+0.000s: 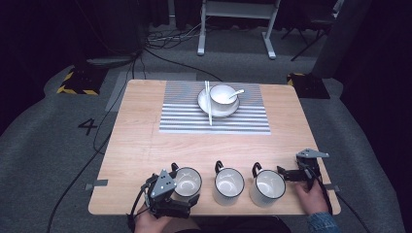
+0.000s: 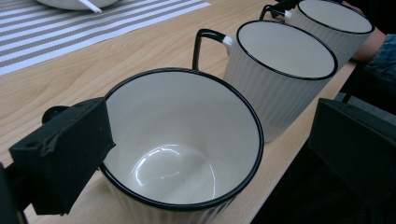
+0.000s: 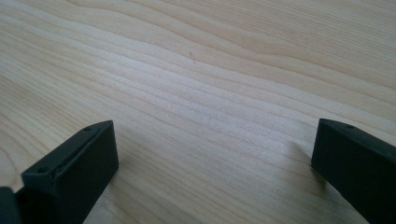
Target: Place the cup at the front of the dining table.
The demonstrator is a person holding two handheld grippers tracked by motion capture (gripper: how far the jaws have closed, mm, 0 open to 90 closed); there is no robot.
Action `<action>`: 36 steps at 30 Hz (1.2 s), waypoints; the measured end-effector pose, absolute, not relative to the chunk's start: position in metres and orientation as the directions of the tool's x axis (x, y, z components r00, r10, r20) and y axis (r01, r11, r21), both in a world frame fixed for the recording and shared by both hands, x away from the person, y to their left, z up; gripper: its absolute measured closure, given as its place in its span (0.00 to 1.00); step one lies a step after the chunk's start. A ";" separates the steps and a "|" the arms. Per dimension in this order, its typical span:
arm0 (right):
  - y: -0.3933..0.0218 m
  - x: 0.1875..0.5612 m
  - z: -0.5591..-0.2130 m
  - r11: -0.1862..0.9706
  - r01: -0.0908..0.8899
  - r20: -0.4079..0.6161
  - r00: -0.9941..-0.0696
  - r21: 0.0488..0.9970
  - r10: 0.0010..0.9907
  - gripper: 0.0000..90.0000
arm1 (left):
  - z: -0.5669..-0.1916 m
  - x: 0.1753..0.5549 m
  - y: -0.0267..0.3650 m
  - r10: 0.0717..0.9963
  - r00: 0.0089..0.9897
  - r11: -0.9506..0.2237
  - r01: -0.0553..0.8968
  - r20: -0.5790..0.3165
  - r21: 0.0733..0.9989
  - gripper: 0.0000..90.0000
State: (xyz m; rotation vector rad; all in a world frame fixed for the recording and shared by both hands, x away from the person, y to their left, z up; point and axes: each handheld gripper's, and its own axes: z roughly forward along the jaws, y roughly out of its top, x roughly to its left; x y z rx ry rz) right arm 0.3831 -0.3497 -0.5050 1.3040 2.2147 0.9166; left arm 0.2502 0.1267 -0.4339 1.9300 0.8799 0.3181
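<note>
Three white mugs with black rims and handles stand in a row along the table's front edge: left mug (image 1: 188, 180) (image 2: 187, 154), middle mug (image 1: 229, 184) (image 2: 280, 60), right mug (image 1: 268, 187) (image 2: 334, 18). My left gripper (image 1: 179, 193) (image 2: 210, 140) is open, with its jaws wide on either side of the left mug. One jaw sits at the rim and the other stands well off the wall. My right gripper (image 1: 291, 170) (image 3: 210, 154) is open over bare wood, just right of the right mug, with nothing between its jaws.
A grey striped placemat (image 1: 214, 121) lies at the far middle of the wooden table (image 1: 145, 136). On it a white plate (image 1: 206, 106) carries a bowl (image 1: 223, 94) with a spoon (image 1: 236, 92), and chopsticks (image 1: 209, 104) lie across the plate's left side. Cables run over the floor.
</note>
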 end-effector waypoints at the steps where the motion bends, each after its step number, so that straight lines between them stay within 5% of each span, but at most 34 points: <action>1: -0.350 0.383 -0.505 0.345 0.610 -0.017 -0.477 0.713 0.879 0.01 | -0.434 0.248 0.126 0.704 0.698 -0.283 0.440 -0.127 0.852 0.00; 36: -0.349 0.383 -0.505 0.343 0.610 -0.016 -0.476 0.714 0.879 0.01 | -0.486 0.271 0.118 0.731 0.664 -0.288 0.508 -0.156 0.812 0.00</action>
